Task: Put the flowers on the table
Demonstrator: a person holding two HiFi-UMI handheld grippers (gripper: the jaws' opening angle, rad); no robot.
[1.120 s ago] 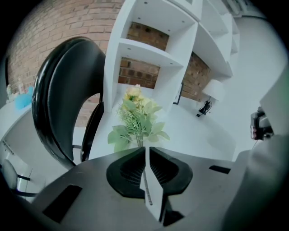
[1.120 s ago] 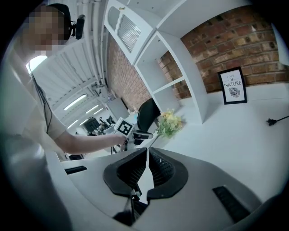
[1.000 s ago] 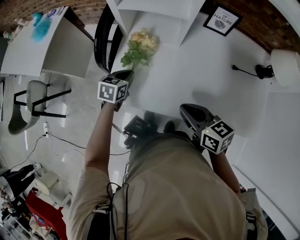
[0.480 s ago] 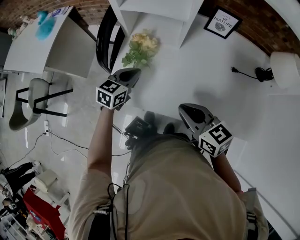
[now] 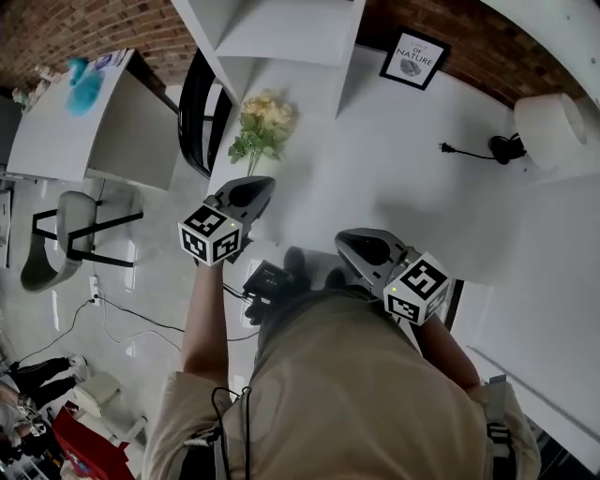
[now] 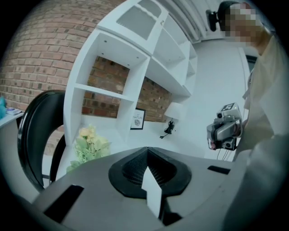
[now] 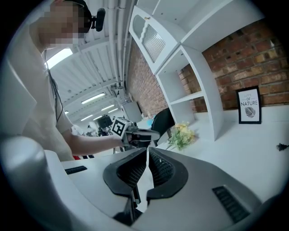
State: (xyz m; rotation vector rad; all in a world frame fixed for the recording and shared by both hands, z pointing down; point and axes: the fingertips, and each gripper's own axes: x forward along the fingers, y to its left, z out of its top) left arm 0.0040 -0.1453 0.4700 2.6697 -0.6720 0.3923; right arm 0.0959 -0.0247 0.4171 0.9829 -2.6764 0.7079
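A small bunch of pale yellow flowers with green leaves (image 5: 260,127) lies on the white table (image 5: 394,187), near its left edge under the shelf unit. My left gripper (image 5: 249,190) hovers just short of the stems, jaws shut with nothing between them. In the left gripper view the flowers (image 6: 89,145) lie off to the left of the shut jaws (image 6: 146,157). My right gripper (image 5: 359,247) is held over the table's near edge, also shut and empty. Its view shows the flowers (image 7: 183,134) and the left gripper (image 7: 137,134) beyond its jaws (image 7: 147,155).
A white shelf unit (image 5: 281,28) stands at the table's back. A framed print (image 5: 415,58), a white lamp (image 5: 548,127) and a black plug with cable (image 5: 469,150) are at the back right. A black chair (image 5: 194,103) stands left of the table, another white table (image 5: 84,112) beyond it.
My left gripper has drawn back a little from the flowers toward the person. The flowers stay lying on the table. The right gripper has barely moved.
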